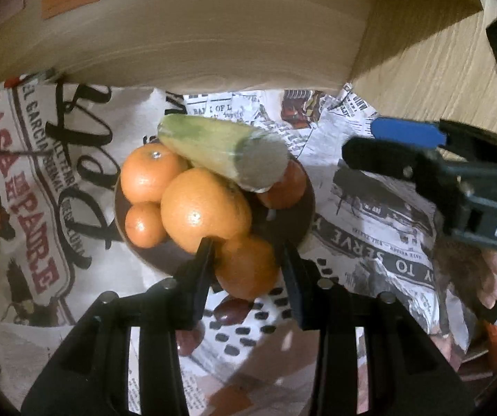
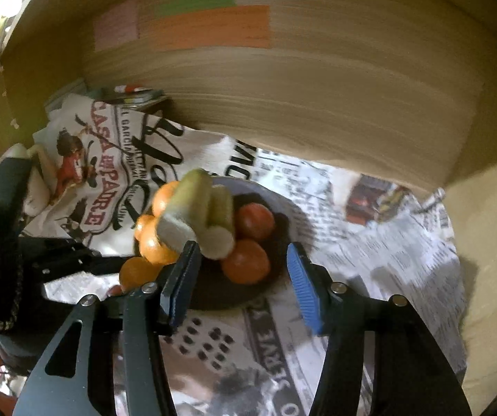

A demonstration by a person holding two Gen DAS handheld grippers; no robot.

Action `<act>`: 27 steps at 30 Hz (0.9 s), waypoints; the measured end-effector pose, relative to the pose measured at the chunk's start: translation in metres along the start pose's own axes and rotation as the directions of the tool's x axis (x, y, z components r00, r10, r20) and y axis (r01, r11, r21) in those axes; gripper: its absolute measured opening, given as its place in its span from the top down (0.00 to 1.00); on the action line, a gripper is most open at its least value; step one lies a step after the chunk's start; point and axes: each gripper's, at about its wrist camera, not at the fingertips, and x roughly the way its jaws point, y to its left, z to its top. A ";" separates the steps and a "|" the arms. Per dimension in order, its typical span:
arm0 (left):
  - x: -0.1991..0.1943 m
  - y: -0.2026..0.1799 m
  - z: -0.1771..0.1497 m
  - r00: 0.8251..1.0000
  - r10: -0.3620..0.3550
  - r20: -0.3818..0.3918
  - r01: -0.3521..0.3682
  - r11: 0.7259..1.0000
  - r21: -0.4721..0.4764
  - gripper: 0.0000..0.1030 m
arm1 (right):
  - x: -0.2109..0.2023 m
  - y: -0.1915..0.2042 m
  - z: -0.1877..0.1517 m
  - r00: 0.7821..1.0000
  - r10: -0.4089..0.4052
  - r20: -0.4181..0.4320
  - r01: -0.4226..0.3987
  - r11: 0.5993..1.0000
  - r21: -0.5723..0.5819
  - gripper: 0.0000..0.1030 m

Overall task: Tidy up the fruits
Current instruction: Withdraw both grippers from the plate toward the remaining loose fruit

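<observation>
A dark round plate point(image 1: 309, 204) point(image 2: 283, 222) on printed newspaper holds several oranges point(image 1: 205, 208) and darker red-orange fruits point(image 2: 246, 260). A green cucumber-like piece point(image 1: 220, 147) lies across the top; the right wrist view shows two such pieces point(image 2: 196, 211). My left gripper point(image 1: 246, 260) has its black fingers on either side of an orange point(image 1: 248, 267) at the plate's near edge. My right gripper point(image 2: 243, 277), with blue pads, is open and empty just in front of the plate; it also shows in the left wrist view point(image 1: 387, 142) at the right.
A wooden board point(image 1: 213, 34) stands behind the plate. A printed cloth bag point(image 1: 40, 173) lies at the left. Dark red grapes point(image 1: 231, 310) lie on the paper under my left gripper. Wooden desk surface point(image 1: 439, 79) at the right.
</observation>
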 end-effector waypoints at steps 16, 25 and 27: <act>-0.030 0.016 -0.015 0.997 0.066 0.029 -0.066 0.998 -0.015 0.63 | 0.002 -0.025 -0.023 0.997 0.061 -0.038 -0.057 0.993 0.102 0.49; -0.049 0.045 -0.053 0.995 0.101 -0.007 -0.101 0.994 -0.041 0.51 | 0.010 0.024 -0.044 0.981 0.170 -0.093 -0.165 0.985 0.058 0.49; -0.047 0.050 -0.061 0.995 0.096 -0.022 -0.097 0.994 -0.045 0.50 | 0.016 0.038 -0.049 0.973 0.199 -0.117 -0.194 0.980 0.051 0.49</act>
